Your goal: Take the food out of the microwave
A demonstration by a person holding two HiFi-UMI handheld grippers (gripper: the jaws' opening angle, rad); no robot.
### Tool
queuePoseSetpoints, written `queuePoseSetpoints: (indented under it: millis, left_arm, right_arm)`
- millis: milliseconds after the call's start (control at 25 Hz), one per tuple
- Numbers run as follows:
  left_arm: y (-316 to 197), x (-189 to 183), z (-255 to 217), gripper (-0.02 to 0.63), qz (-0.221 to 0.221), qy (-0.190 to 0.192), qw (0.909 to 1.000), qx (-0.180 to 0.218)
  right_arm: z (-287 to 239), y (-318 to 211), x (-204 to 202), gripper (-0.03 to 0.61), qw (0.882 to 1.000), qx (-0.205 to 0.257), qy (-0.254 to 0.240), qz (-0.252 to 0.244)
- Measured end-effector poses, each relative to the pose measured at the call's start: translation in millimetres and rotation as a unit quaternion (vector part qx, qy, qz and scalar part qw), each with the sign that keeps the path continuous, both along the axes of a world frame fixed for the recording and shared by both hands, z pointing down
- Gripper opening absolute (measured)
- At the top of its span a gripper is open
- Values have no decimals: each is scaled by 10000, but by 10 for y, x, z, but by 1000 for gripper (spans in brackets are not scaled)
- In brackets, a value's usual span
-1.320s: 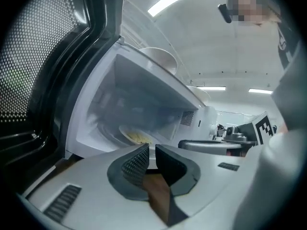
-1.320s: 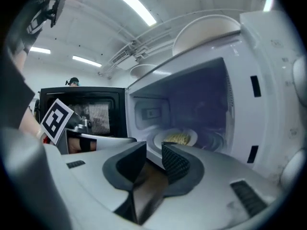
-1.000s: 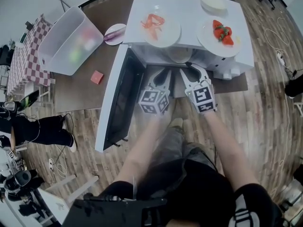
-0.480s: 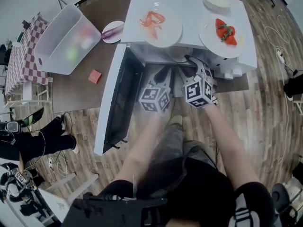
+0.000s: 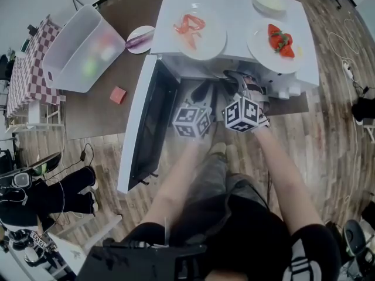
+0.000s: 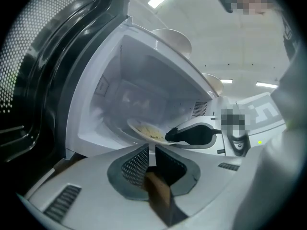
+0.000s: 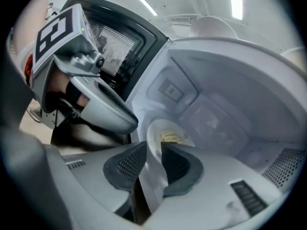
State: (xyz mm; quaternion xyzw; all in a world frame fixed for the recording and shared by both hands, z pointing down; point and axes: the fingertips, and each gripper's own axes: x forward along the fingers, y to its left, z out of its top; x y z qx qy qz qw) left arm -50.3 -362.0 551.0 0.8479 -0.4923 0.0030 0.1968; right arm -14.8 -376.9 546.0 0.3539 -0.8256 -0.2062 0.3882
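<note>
Plate of food (image 7: 168, 135) inside open microwave (image 5: 234, 2), at 12 o'clock from both tongs, equally near. Left tongs (image 6: 149, 150) clenched on its near rim; right tongs (image 7: 152, 150), just closed further, grasping the rim alongside at 3 o'clock.

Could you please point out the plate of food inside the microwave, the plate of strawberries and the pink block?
plate of food (image 7: 153, 135): right gripper view, its white rim.
plate of strawberries (image 5: 258, 43): head view, bare left part.
pink block (image 5: 118, 95): head view, its top face.
</note>
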Motion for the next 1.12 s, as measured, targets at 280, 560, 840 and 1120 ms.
queuePoseSetpoints:
  millis: [280, 560, 840, 1120]
  left_arm:
    - [-5, 42, 13, 88, 74, 300, 9992, -268]
    - [50, 162, -42, 112, 251, 899, 9948, -417]
    - [124, 294, -153, 97, 502, 1654, 9827, -660]
    - [131, 320, -176, 114, 506, 2065, 9730, -902]
  right_arm:
    - [-23, 143, -7, 80, 9993, 317, 72, -207]
    - [-26, 214, 66, 72, 9988, 445, 42, -208]
    - [-53, 276, 97, 63, 9973, 575, 151, -427]
    - [-85, 377, 124, 55, 9961, 647, 158, -584]
